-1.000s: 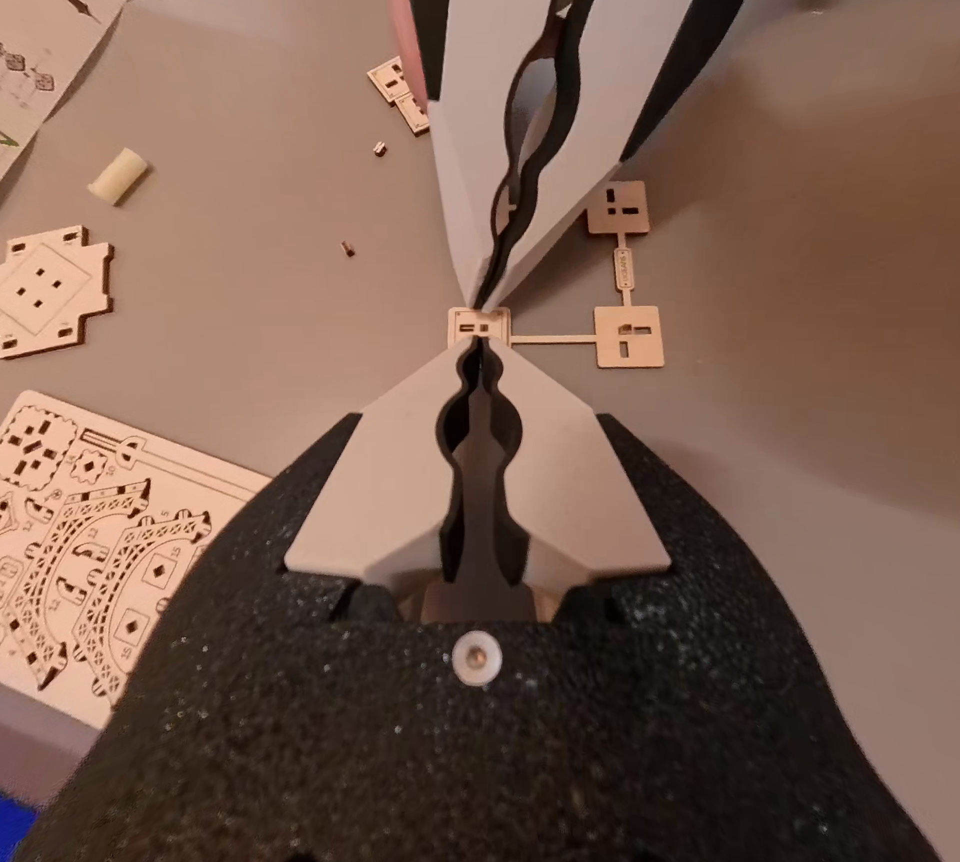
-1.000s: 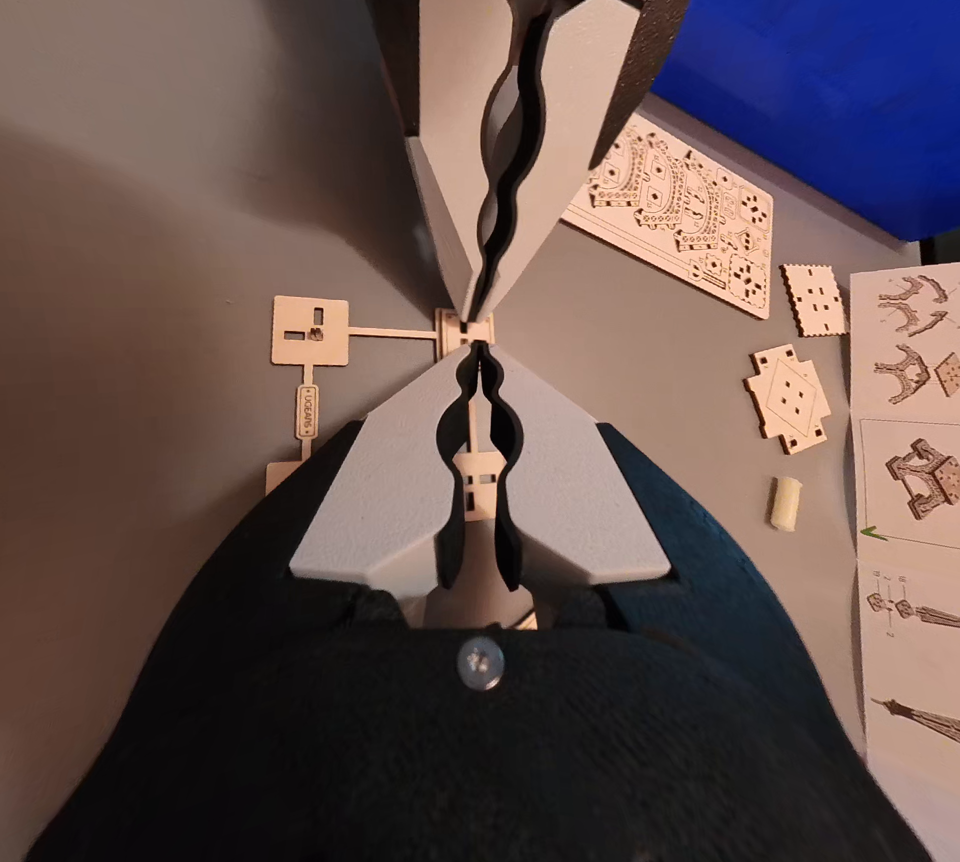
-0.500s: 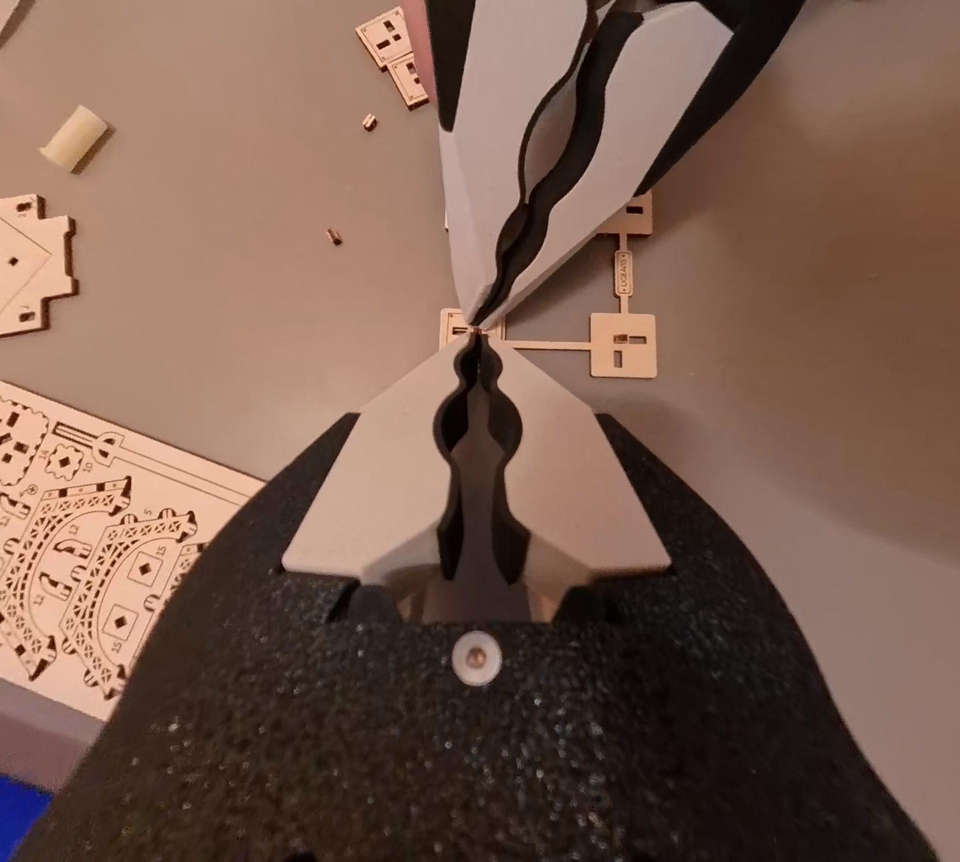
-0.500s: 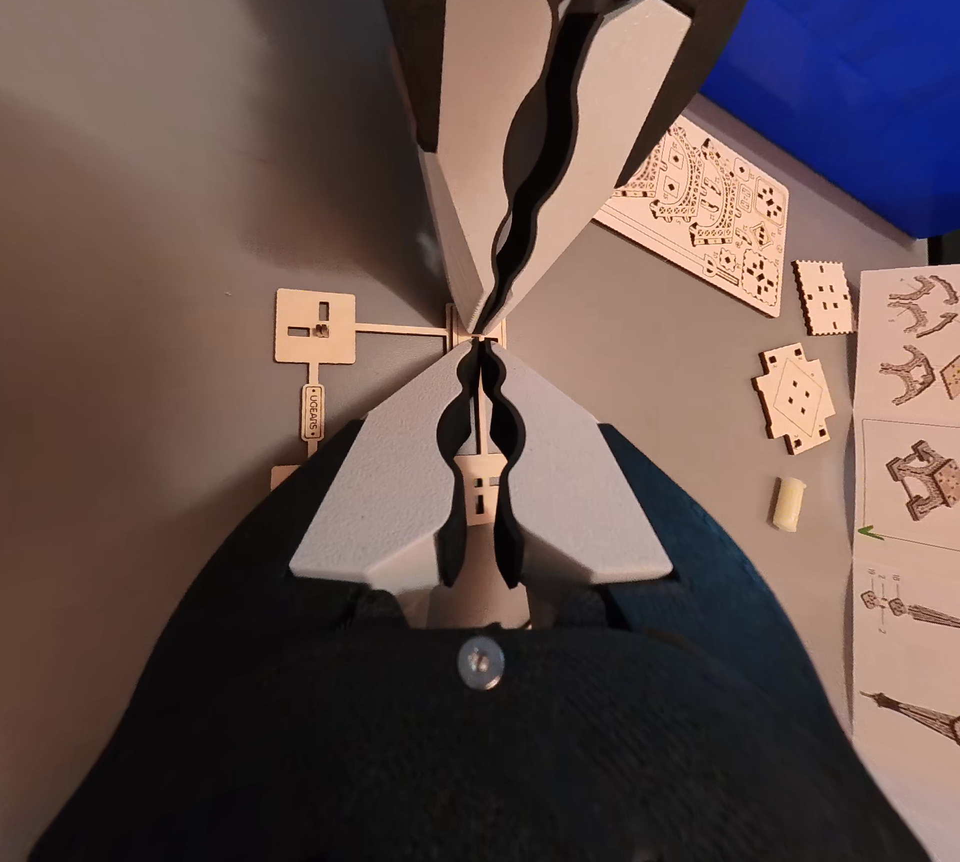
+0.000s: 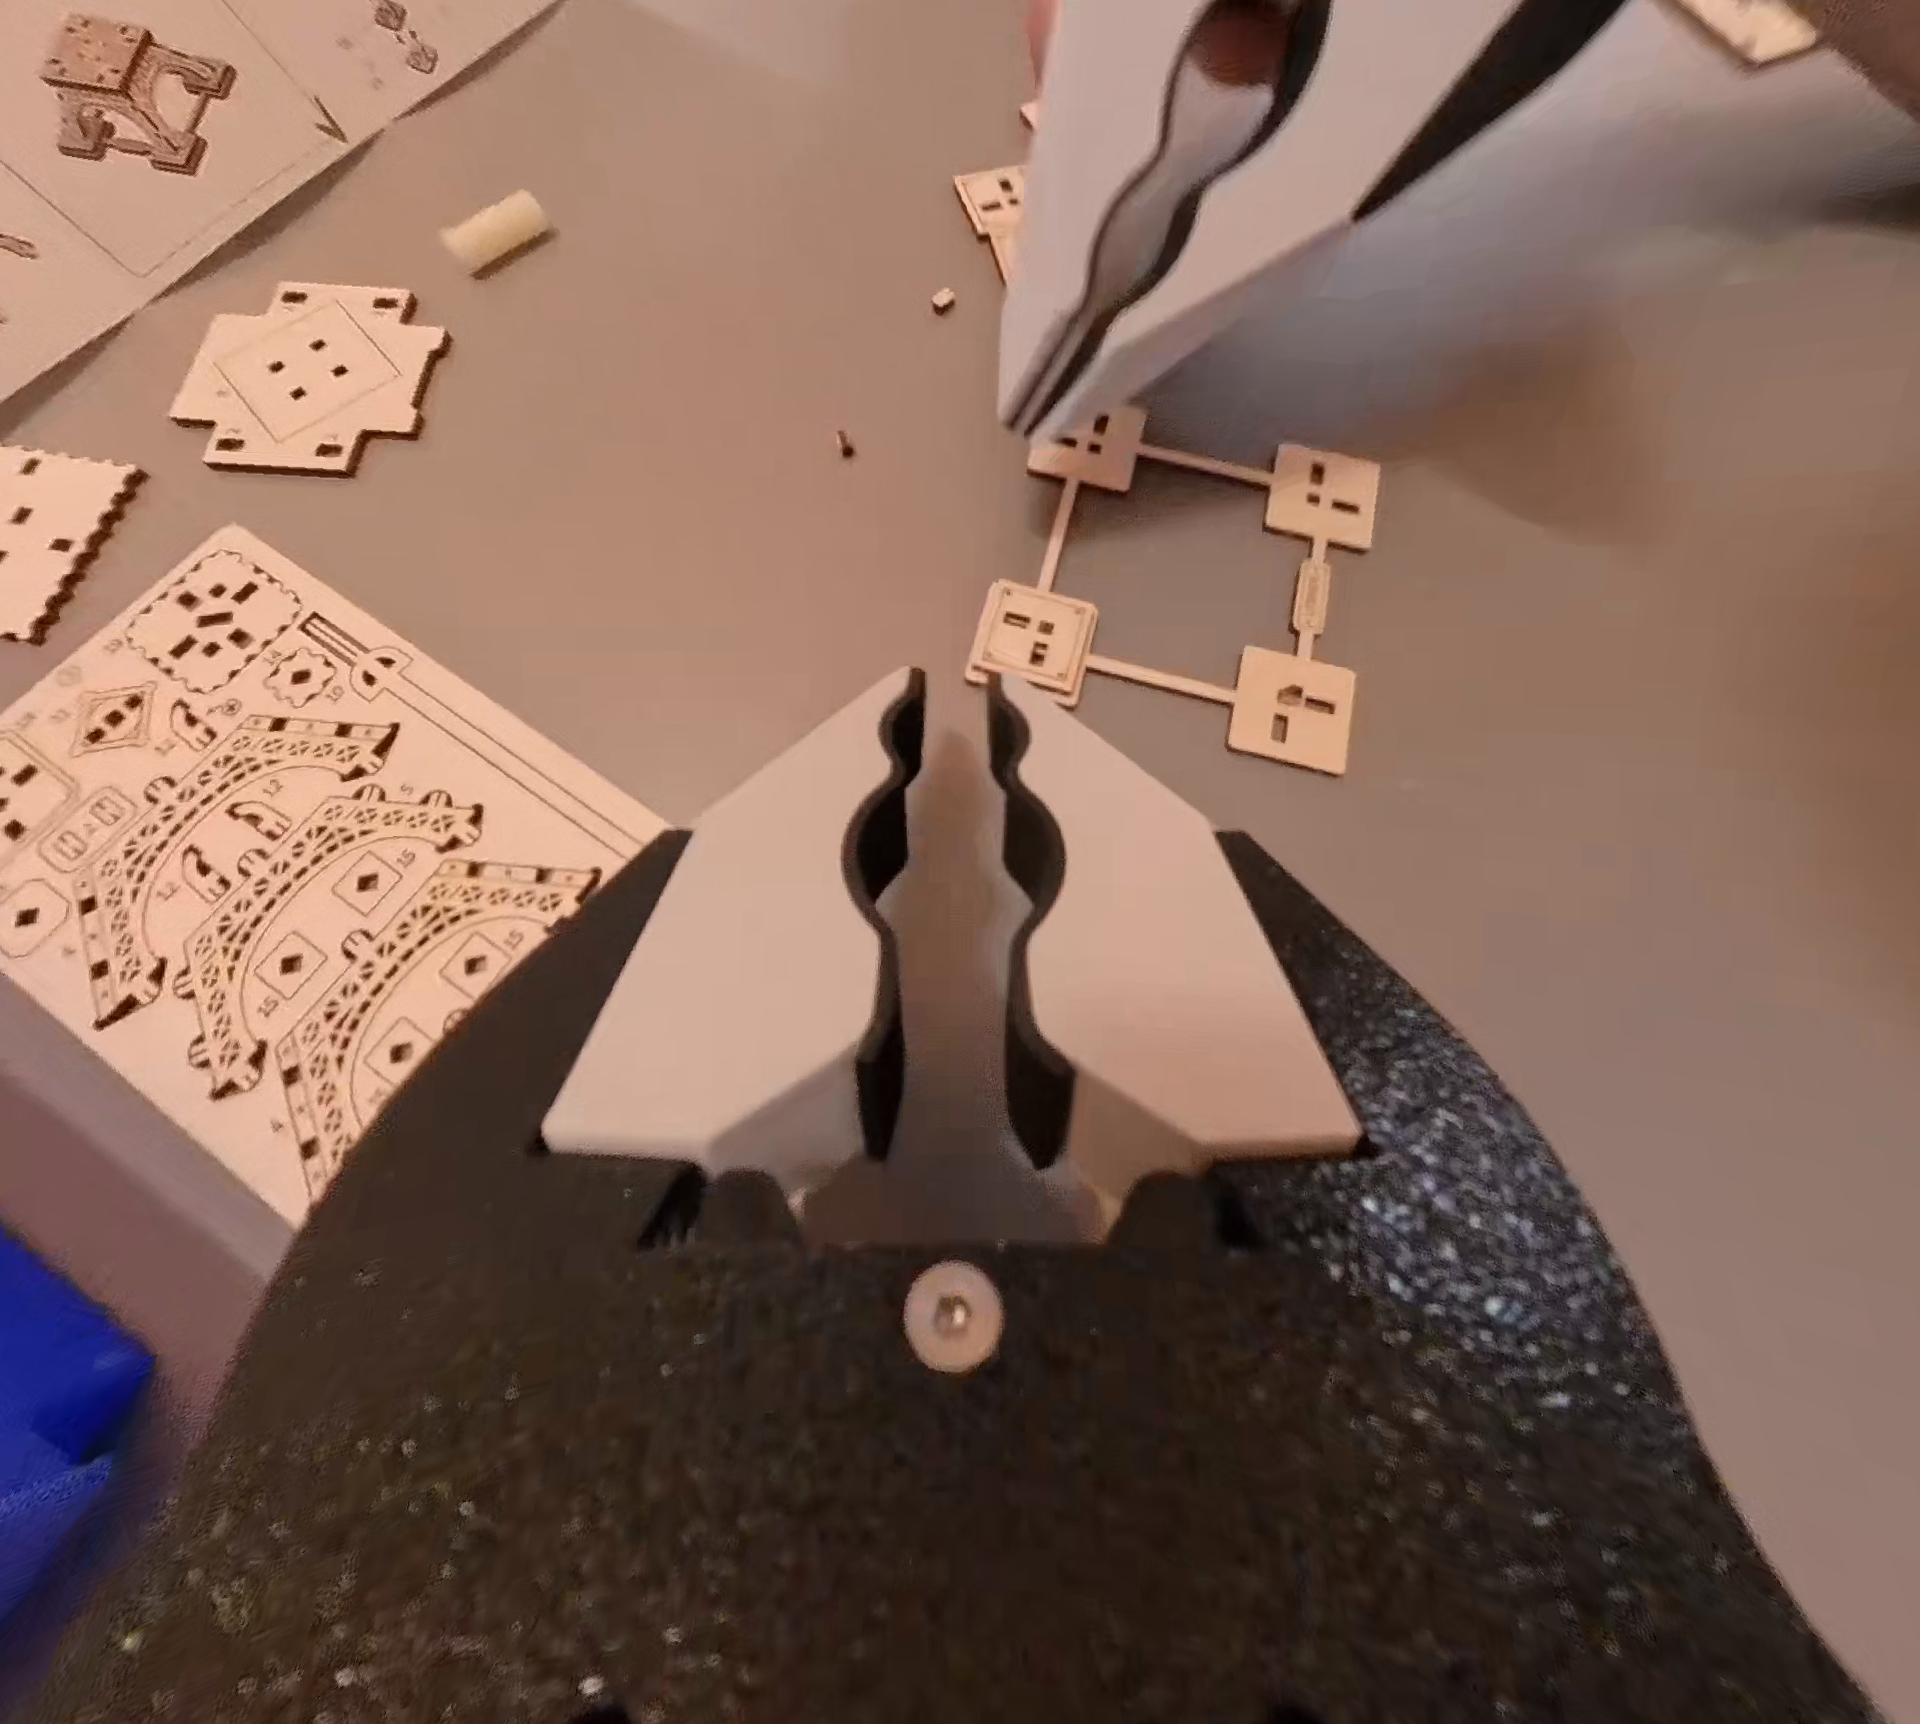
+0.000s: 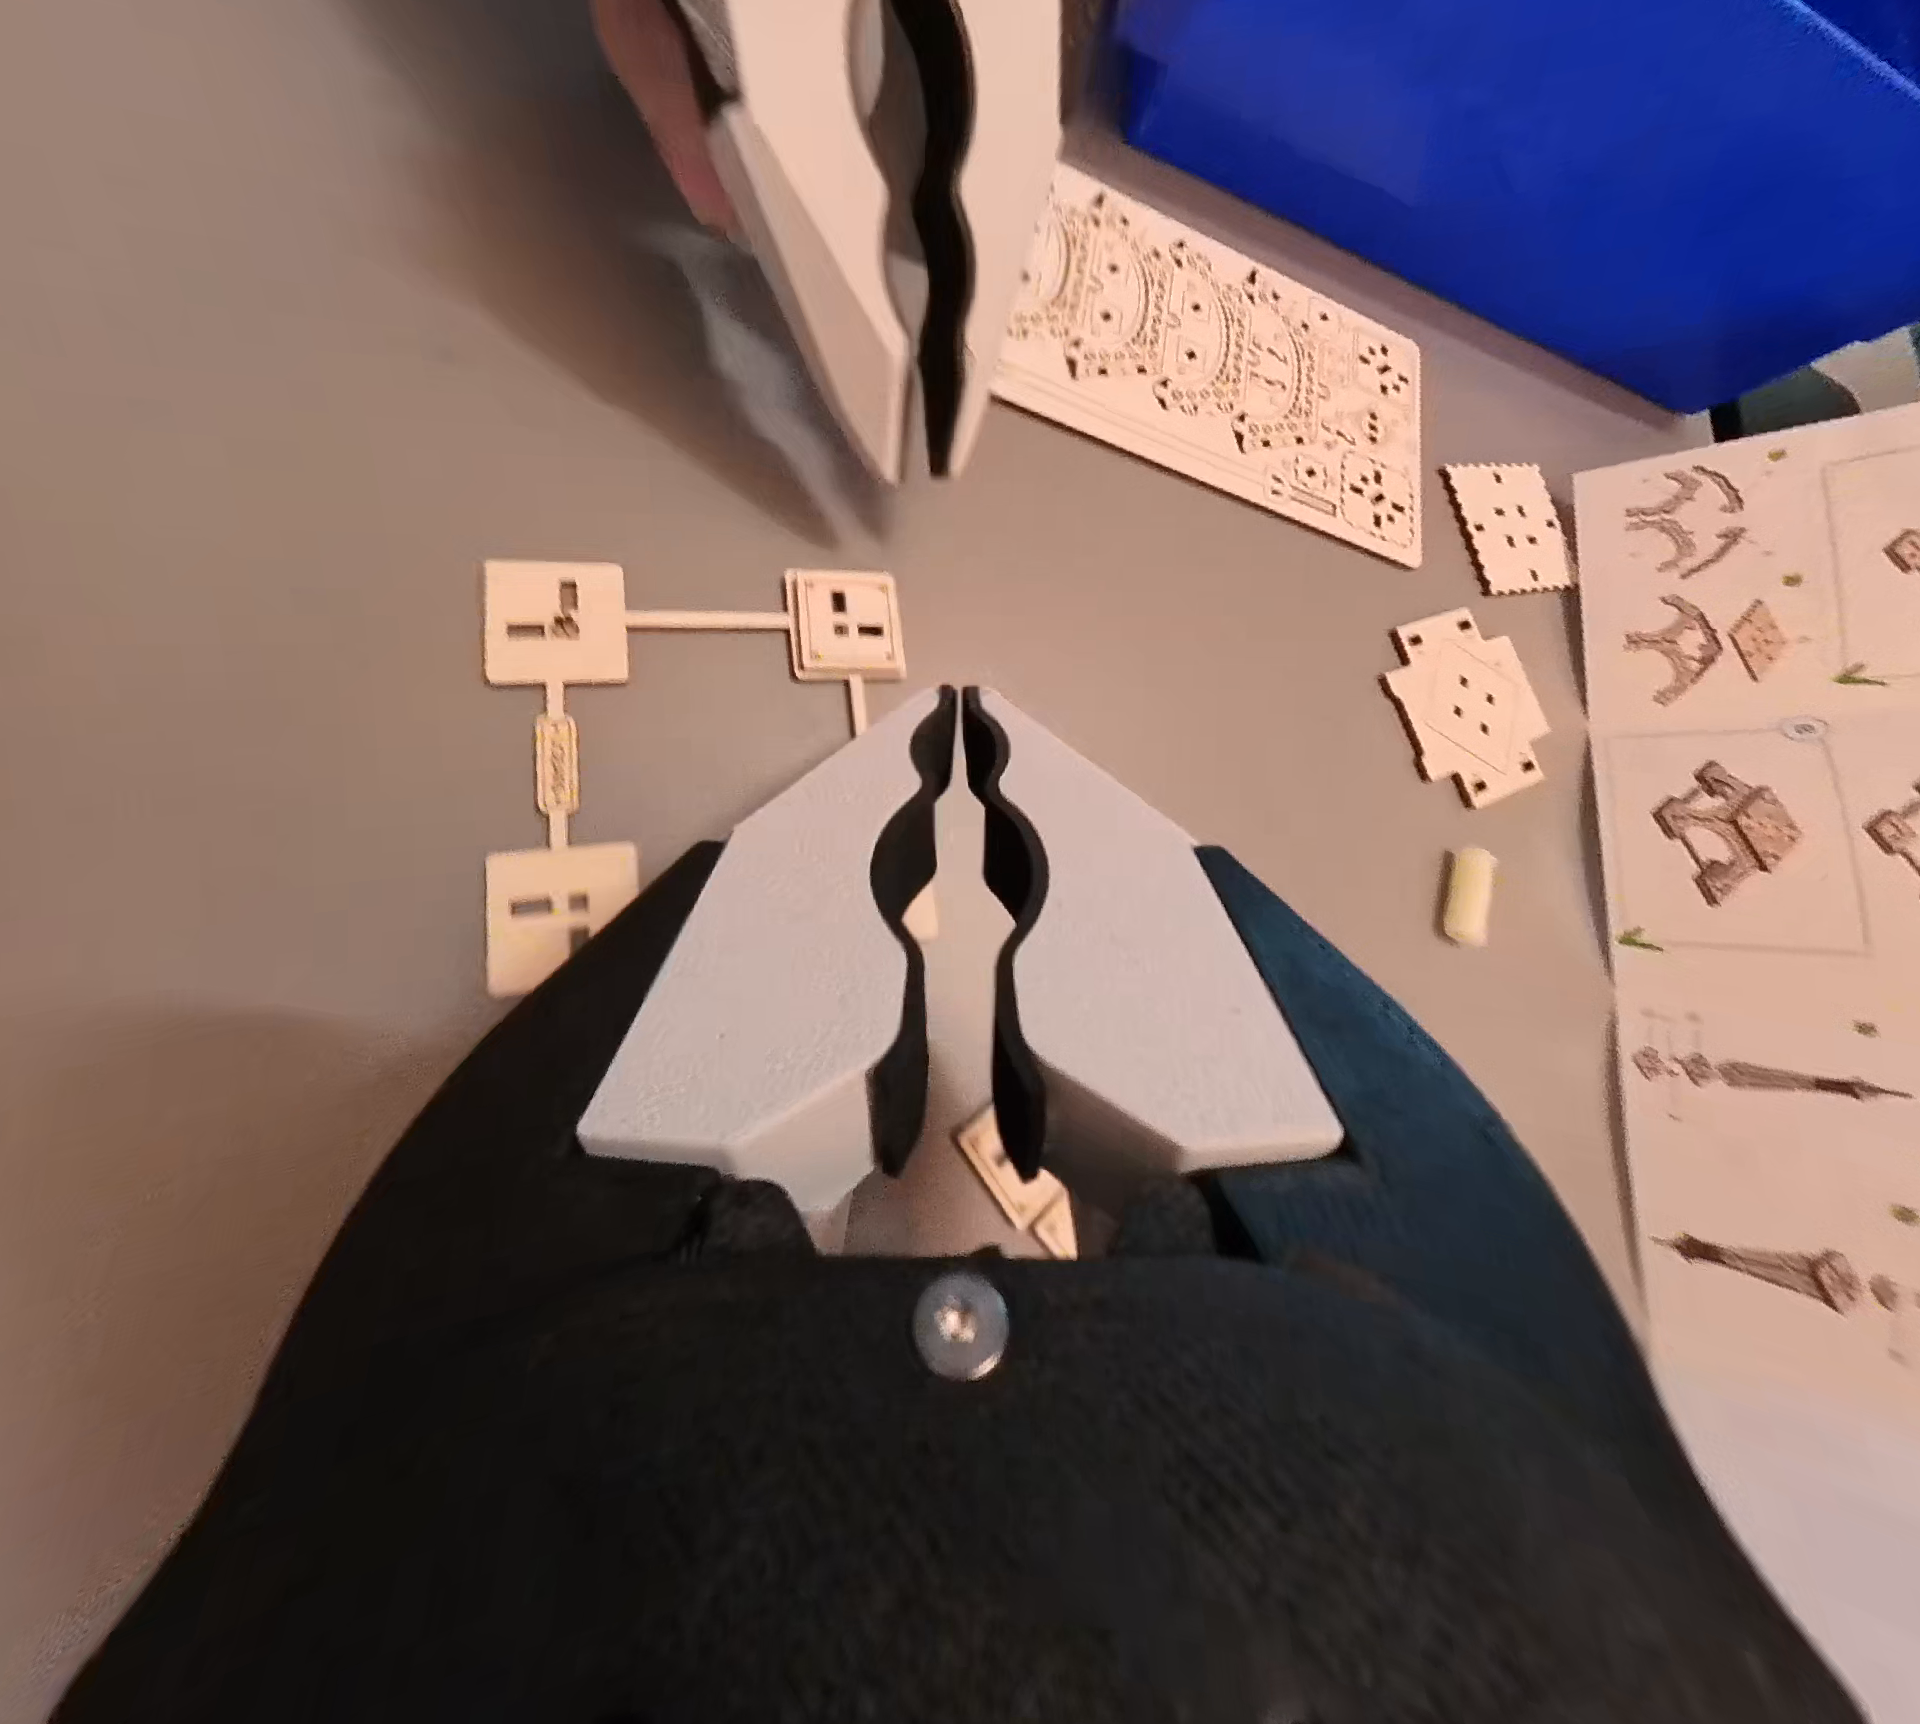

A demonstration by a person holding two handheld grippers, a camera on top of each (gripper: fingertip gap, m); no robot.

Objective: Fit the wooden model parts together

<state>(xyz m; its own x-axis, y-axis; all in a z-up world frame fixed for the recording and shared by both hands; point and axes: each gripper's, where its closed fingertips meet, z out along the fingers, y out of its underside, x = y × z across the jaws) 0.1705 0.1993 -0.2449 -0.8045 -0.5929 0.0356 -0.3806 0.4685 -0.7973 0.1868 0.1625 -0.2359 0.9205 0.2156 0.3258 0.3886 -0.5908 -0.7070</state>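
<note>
A thin wooden frame of four small slotted squares joined by bars lies flat on the grey table; it also shows in the right wrist view. Its corner square has a doubled edge, as if a second small square lies on it. My left gripper is slightly open and empty, just short of that corner. My right gripper is shut with nothing visible in it, and its tips show over the frame's far corner square in the left wrist view.
A laser-cut parts sheet, a cross-shaped plate, a toothed square, a pale cylinder and an instruction sheet lie beside the frame. Tiny wood bits lie loose. A blue bin stands behind. The left gripper's tips are roughly 5 cm from the right gripper's. Between my right fingertips and the pale cylinder there is roughly 15 cm. Look for it in the right wrist view too.
Both grippers' tips met on the frame's corner square; now both have drawn back and apart. The left gripper has opened a little. The whole frame is uncovered.
</note>
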